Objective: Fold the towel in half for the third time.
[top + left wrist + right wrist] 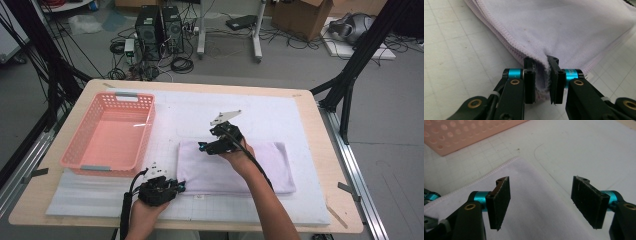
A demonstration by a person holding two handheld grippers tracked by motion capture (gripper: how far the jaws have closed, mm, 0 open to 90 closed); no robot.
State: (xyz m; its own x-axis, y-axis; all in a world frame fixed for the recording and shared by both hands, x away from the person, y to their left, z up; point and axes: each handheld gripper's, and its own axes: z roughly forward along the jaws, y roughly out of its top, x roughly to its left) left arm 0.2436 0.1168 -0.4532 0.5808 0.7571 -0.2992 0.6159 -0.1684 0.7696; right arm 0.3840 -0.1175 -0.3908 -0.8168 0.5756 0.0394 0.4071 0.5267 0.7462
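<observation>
A folded lavender towel [240,167] lies flat on the white gridded mat [280,110]. My left gripper [180,186] sits at the towel's near left corner. In the left gripper view its jaws [541,75] are shut on that corner, with the hemmed edge of the towel [564,27] bunched between the pads. My right gripper [202,147] hovers over the towel's far left corner, pointing left. In the right gripper view it [541,200] stands open, the towel [529,202] spread below the wide gap and nothing between the pads.
A pink perforated basket [80,135] stands at the left of the mat, close to the towel's left side; its wall [461,135] appears in the right gripper view. Bare mat stretches behind and right of the towel. The table's wooden edge [330,165] runs along the right.
</observation>
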